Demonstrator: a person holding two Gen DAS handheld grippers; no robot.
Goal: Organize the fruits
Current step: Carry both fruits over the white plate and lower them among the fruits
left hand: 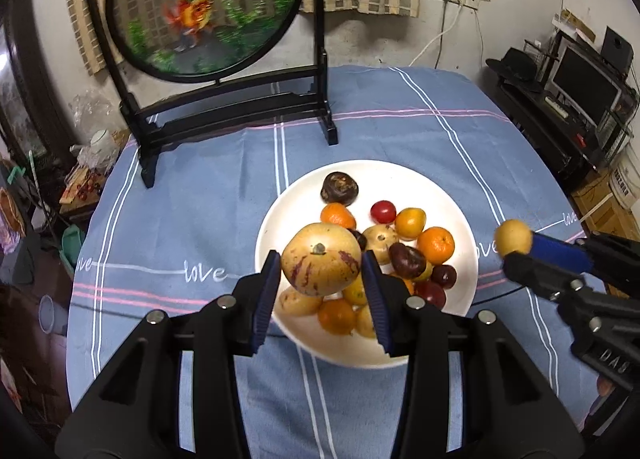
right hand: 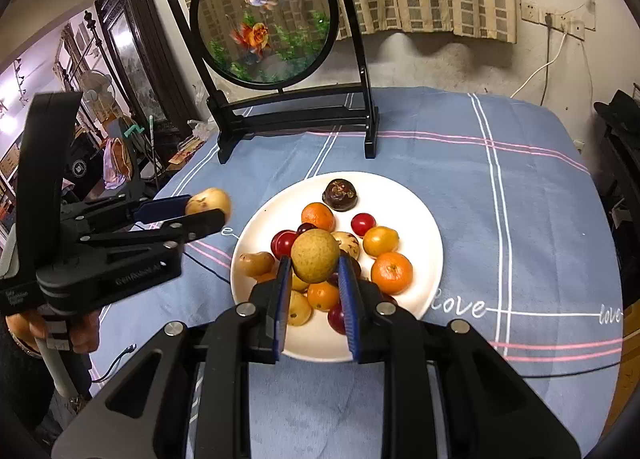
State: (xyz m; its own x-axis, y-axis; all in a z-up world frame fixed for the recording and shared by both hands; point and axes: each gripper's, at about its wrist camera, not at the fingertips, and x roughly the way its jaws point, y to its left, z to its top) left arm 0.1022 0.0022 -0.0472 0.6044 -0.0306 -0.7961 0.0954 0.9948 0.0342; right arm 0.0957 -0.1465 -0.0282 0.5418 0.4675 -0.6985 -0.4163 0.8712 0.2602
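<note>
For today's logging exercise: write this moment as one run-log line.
left tool: shut on purple-streaked yellow fruit | right tool: shut on round yellow-green fruit | white plate: fruit piled

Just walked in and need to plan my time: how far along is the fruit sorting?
Nothing looks sorted yet. The left tool holds a streaked yellow fruit, the right tool a small pear, both above the plate. The remaining pile of fruit is left.

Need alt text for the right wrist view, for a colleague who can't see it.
The right gripper holds a small yellow-green round fruit above a white plate of mixed fruit on a blue striped tablecloth. At left, the left gripper holds a purple-streaked yellow fruit off the plate's edge.
</note>
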